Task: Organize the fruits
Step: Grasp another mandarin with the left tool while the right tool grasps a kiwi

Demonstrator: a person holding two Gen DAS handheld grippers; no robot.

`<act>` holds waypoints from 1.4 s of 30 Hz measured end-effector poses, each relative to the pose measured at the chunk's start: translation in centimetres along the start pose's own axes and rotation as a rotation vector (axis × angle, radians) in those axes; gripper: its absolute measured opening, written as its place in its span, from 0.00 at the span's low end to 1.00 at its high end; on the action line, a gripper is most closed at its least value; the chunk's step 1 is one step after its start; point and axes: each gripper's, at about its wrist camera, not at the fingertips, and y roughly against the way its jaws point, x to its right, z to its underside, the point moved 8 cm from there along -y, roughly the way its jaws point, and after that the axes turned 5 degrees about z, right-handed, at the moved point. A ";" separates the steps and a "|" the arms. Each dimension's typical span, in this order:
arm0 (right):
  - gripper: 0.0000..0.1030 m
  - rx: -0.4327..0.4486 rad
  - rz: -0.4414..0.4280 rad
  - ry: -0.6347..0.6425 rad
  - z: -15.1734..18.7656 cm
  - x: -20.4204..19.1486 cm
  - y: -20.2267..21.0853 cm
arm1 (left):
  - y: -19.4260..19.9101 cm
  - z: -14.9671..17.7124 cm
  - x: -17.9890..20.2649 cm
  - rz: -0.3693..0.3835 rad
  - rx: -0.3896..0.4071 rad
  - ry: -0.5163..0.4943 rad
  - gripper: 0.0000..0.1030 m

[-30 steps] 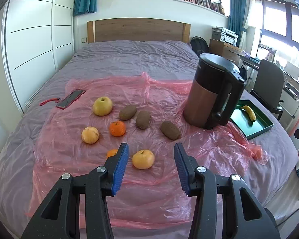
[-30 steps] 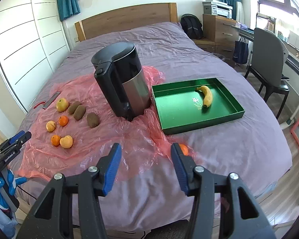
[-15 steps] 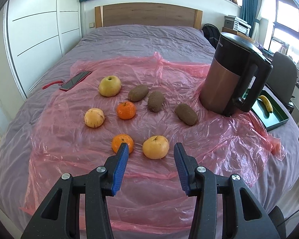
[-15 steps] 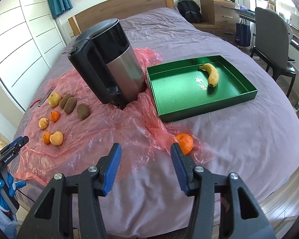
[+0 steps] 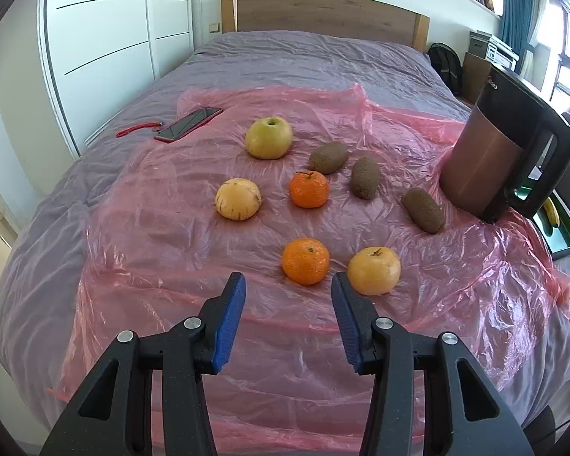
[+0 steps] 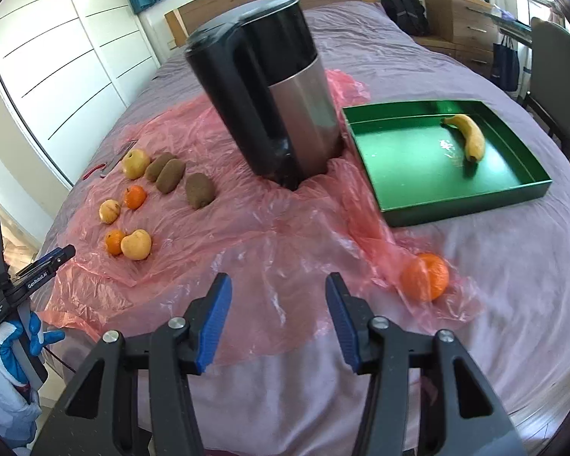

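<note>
My left gripper (image 5: 288,285) gapes empty just short of an orange (image 5: 305,261). My right gripper (image 6: 278,287) is spread wide over pink plastic (image 6: 262,235), holding nothing.

In the left wrist view, the tall black and copper electric kettle (image 5: 501,152) hides most of the shallow green rectangular tray (image 5: 562,235); only the tray's near corner shows past the kettle's handle, running toward the right edge. Of the yellow banana (image 5: 552,211) just a short piece is visible beside that handle.

In the right wrist view, a fold of the crumpled pink plastic sheet (image 6: 247,235), right of the kettle, veils the left half of the loose orange mandarin (image 6: 427,275). The kettle's top is blurred there.
</note>
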 end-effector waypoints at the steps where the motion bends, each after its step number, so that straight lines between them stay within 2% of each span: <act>1: 0.48 -0.001 -0.009 0.003 0.0 -0.5 -0.2 | -0.2 0.1 -0.3 -0.005 -0.003 0.003 0.40; 5: 0.48 -0.006 -0.018 0.000 0.3 -0.7 -0.7 | -0.8 0.5 -0.7 -0.011 -0.013 0.014 0.40; 12: 0.48 -0.008 0.016 -0.059 0.9 2.8 -0.3 | -1.3 0.8 0.4 -0.005 -0.024 -0.004 0.40; 17: 0.48 0.000 0.015 -0.044 0.7 2.9 -0.2 | -1.9 0.8 0.3 -0.016 -0.036 -0.005 0.40; 22: 0.48 -0.011 -0.024 0.045 0.5 -0.5 -1.3 | -2.6 0.8 -0.4 -0.022 -0.048 0.005 0.40; 26: 0.48 -0.027 -0.065 0.142 -0.2 -4.5 -3.1 | -3.6 0.5 -0.3 0.004 -0.059 -0.003 0.40; 33: 0.48 -0.047 -0.109 0.240 -4.3 -10.9 -8.8 | -6.5 -0.3 0.7 0.068 -0.102 -0.044 0.42; 38: 0.48 -0.073 -0.089 0.314 -7.1 -14.5 -14.2 | -8.8 -0.7 0.7 0.082 -0.132 -0.054 0.42; 42: 0.48 -0.099 -0.051 0.338 -8.0 -15.2 -17.8 | -10.2 -0.6 1.0 0.102 -0.152 -0.064 0.42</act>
